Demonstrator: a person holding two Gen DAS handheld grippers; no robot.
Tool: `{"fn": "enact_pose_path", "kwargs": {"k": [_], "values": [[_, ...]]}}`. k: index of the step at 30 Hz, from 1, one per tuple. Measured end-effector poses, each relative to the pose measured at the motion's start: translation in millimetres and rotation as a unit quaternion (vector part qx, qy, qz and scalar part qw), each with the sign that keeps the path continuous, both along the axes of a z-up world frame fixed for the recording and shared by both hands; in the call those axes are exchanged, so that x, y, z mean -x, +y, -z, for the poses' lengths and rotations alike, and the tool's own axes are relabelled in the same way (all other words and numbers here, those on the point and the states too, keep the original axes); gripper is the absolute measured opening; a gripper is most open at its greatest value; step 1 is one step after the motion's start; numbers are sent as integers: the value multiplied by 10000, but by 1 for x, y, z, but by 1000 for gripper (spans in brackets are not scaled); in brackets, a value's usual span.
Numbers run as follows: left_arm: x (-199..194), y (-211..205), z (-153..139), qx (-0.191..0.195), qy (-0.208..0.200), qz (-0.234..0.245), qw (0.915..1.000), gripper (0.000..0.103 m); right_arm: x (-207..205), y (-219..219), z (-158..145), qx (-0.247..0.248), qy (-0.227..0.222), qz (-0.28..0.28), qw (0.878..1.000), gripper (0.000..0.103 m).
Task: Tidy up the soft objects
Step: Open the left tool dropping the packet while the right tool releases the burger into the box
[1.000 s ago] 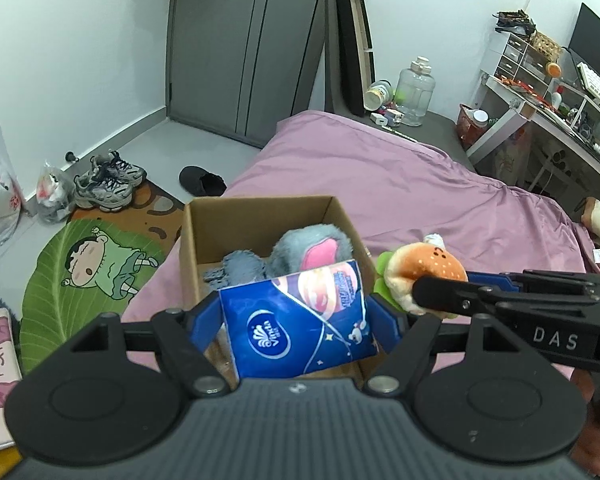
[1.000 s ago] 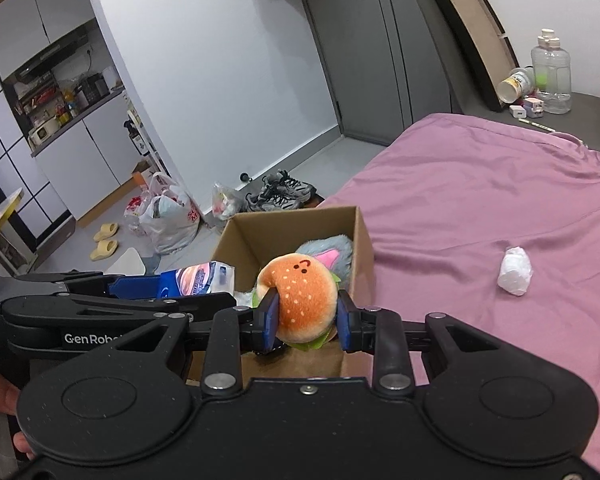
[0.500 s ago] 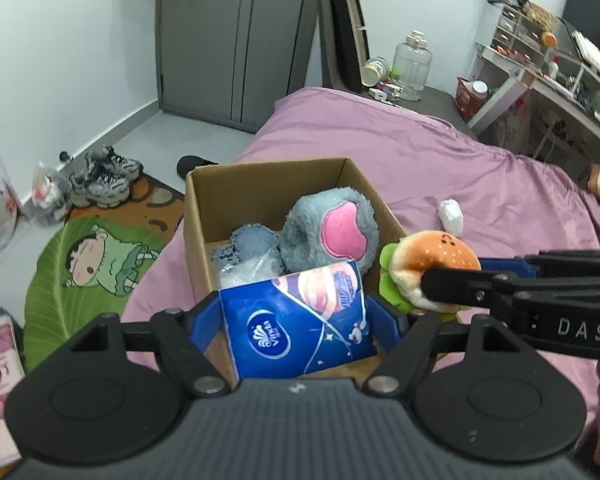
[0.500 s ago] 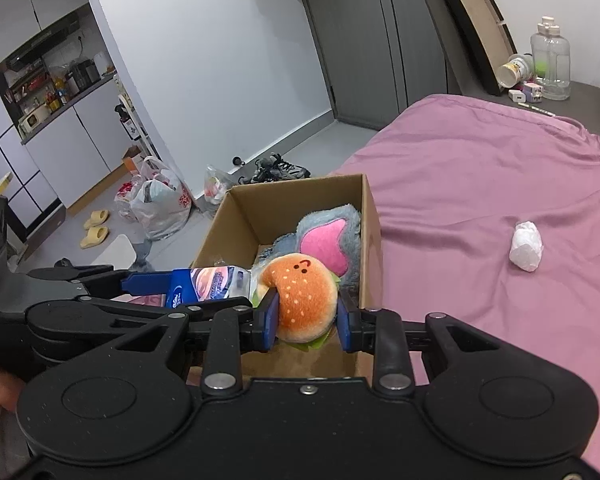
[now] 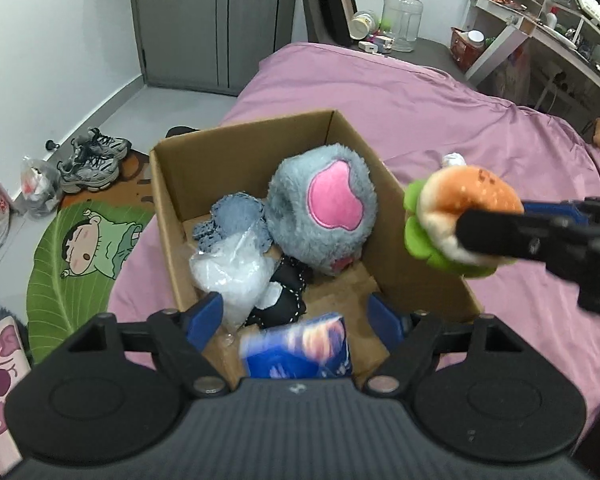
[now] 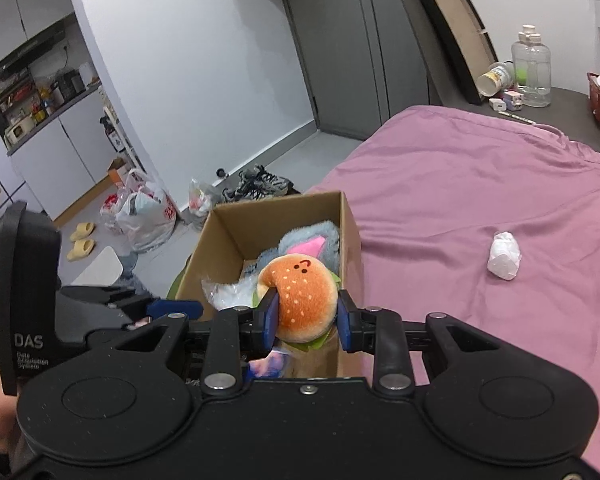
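A cardboard box (image 5: 168,200) sits on the purple bed and holds a grey and pink plush (image 5: 320,208), a blue knit item (image 5: 236,216), a clear plastic bag (image 5: 228,276) and a black soft item (image 5: 284,296). My left gripper (image 5: 296,312) is open above the box's near end. A blue tissue pack (image 5: 300,352), blurred, is loose between its fingers. My right gripper (image 6: 306,316) is shut on a hamburger plush (image 6: 304,296), held at the box's right wall (image 6: 350,240). The hamburger plush (image 5: 460,216) also shows in the left wrist view.
A white crumpled wad (image 6: 504,256) lies on the purple bed (image 6: 480,184) right of the box. Shoes (image 5: 92,160), plastic bags (image 6: 144,216) and a green cartoon mat (image 5: 80,248) are on the floor at left. A desk (image 5: 548,40) stands at far right.
My left gripper has opened and let go of the blue tissue pack, which drops towards the box. Both grippers moved closer over the box. The right still holds the hamburger plush.
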State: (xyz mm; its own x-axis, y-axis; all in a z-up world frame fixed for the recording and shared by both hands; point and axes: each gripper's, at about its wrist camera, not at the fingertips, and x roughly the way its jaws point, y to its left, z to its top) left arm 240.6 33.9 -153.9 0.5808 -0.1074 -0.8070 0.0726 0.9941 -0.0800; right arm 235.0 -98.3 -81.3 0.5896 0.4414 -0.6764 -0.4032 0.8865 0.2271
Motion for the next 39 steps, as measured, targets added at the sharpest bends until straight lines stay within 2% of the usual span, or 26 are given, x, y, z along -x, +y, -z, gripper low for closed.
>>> {"fn": "enact_pose_path", "kwargs": {"k": [6, 10, 13, 14, 19, 23, 28, 35, 39], "values": [[8, 6, -9, 271, -136, -148, 9994, 80, -1, 4, 3, 10, 26, -52, 10000, 30], [21, 17, -22, 475, -404, -310, 9976, 81, -2, 5, 1, -24, 34, -96, 9999, 30], [31, 27, -30, 389, -617, -650, 9952, 93, -4, 9, -1, 6, 31, -179, 9998, 30], [33, 30, -32, 379, -671, -734, 9943, 94, -4, 11, -1, 31, 15, -201, 9998, 30], [44, 52, -40, 390, -784, -1126, 9898, 95, -5, 19, 1, 76, 93, -285, 9995, 31], [49, 63, -42, 446, -893, -1342, 9859, 96, -8, 25, 5, 41, 350, -320, 9989, 32], [53, 69, -42, 469, -916, -1471, 9837, 96, -5, 37, 15, 494, 306, -366, 9976, 33], [57, 68, -36, 463, -940, -1535, 9826, 96, 3, 52, 22, 1068, 143, -512, 9929, 41], [59, 69, -36, 546, -961, -1581, 9812, 97, 4, 52, 19, 1038, 140, -531, 9931, 52]]}}
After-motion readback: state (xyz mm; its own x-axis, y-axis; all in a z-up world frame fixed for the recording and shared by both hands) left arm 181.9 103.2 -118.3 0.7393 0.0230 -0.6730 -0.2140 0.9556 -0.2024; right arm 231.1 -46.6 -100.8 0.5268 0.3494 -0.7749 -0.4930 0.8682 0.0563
